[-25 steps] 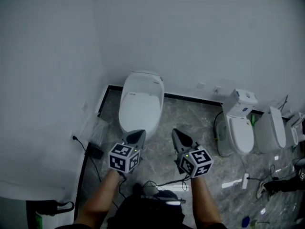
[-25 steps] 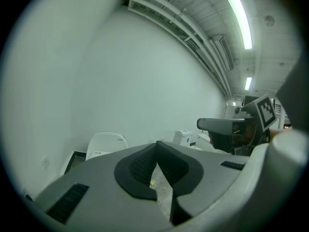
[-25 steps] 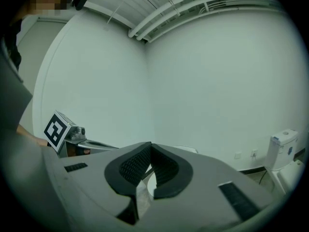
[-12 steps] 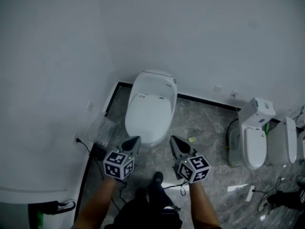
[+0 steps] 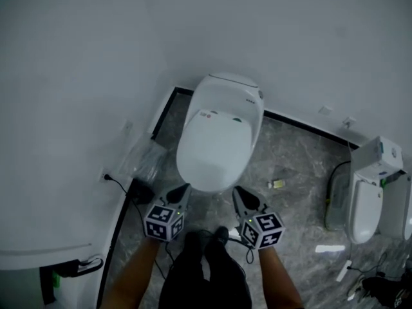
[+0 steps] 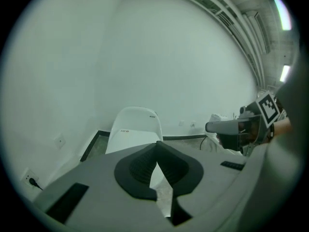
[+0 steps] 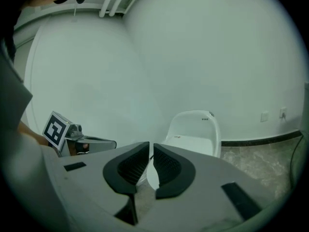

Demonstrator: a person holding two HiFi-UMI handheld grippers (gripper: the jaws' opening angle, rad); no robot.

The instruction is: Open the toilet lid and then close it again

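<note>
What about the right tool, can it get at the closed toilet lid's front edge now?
Probably yes: the right tool hovers just short of the front rim of the toilet lid, only floor between. Its jaws have just been opening, nothing between them.

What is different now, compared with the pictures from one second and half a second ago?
The person has stepped closer: the left gripper and right gripper now sit near the front edge of the toilet lid. The right gripper's jaws have just been opening slightly, nothing between them. Unchanged: left jaws shut and empty, lid down, nothing held.
</note>
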